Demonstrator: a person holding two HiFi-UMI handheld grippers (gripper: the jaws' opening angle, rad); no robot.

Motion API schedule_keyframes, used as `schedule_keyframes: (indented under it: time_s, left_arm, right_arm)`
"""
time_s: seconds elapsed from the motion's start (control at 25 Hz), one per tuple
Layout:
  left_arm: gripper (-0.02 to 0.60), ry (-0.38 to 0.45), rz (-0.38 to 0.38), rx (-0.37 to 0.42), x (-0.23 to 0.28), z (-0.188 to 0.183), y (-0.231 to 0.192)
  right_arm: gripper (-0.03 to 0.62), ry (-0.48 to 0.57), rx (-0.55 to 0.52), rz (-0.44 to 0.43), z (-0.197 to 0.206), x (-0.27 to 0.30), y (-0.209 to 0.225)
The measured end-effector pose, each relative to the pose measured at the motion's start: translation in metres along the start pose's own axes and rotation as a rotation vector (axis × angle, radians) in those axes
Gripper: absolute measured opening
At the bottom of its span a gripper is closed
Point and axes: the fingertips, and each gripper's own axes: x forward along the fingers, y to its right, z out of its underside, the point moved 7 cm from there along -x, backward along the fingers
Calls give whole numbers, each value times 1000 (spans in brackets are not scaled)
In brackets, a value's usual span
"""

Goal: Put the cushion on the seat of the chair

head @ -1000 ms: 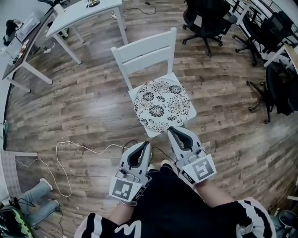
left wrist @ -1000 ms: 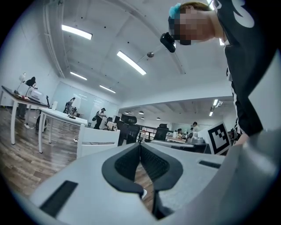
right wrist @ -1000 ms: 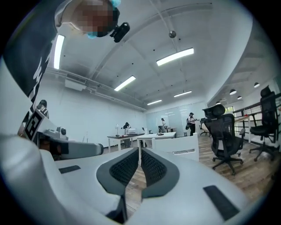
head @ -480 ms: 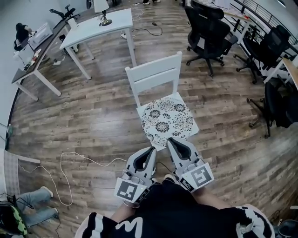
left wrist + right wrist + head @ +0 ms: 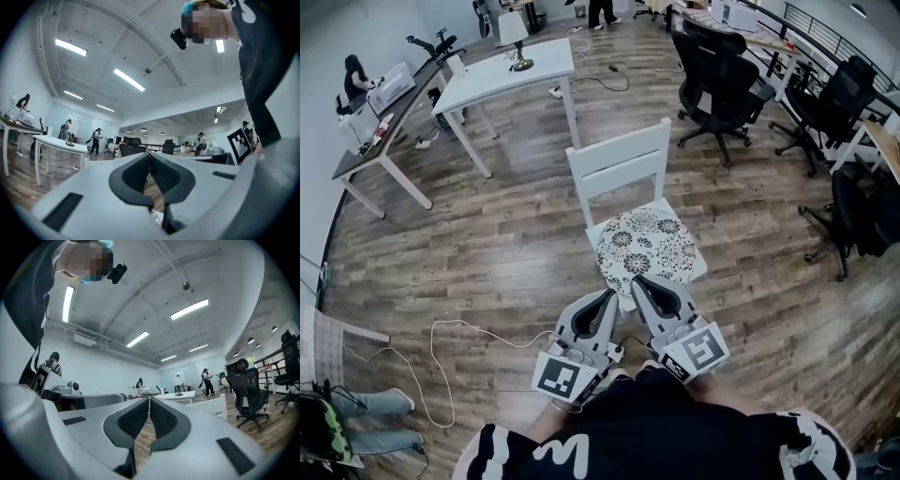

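Both tongs were shut and empty. Cushion (image 5: 647, 242) lay on the seat of the chair (image 5: 619, 164) at frame centre, just above the tips. Right tongs (image 5: 639, 281) sat nearer than left tongs (image 5: 605, 296). Looked placed to me.

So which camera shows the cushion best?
The head view: the whole floral cushion lies on the chair. The left gripper view catches only a patterned sliver low in frame; the right gripper view shows none.

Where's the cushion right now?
Head view, centre: the cushion lies on the seat of the white chair, just beyond the left gripper and right gripper, held by neither.
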Motion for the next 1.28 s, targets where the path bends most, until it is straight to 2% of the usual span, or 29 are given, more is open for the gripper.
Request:
schedule_keyframes:
  time_s: [0.28, 0.48, 0.68, 0.88, 1.04, 1.16, 1.28]
  left_arm:
    - [6, -1, 62, 0, -18, 4, 9]
    - [6, 25, 40, 1, -24, -5, 13]
    - [6, 42, 11, 16, -29, -11, 25]
    - [6, 37, 35, 31, -33, -7, 57]
    - [6, 17, 5, 1, -36, 2, 90]
    - [6, 3, 38, 0, -41, 7, 123]
    - [6, 9, 14, -9, -48, 10, 150]
  right_arm:
    - [28, 1, -21, 25, 7, -10, -16]
    - [28, 4, -20, 30, 0, -14, -20]
    - [28, 25, -30, -4, -8, -21, -29]
    - [28, 27, -22, -12, -3, -56, -34]
    - [28, 26, -20, -1, -5, -94, -31]
    - [28, 26, -18, 14, -7, -127, -28]
    - [28, 20, -23, 26, -7, -159, -29]
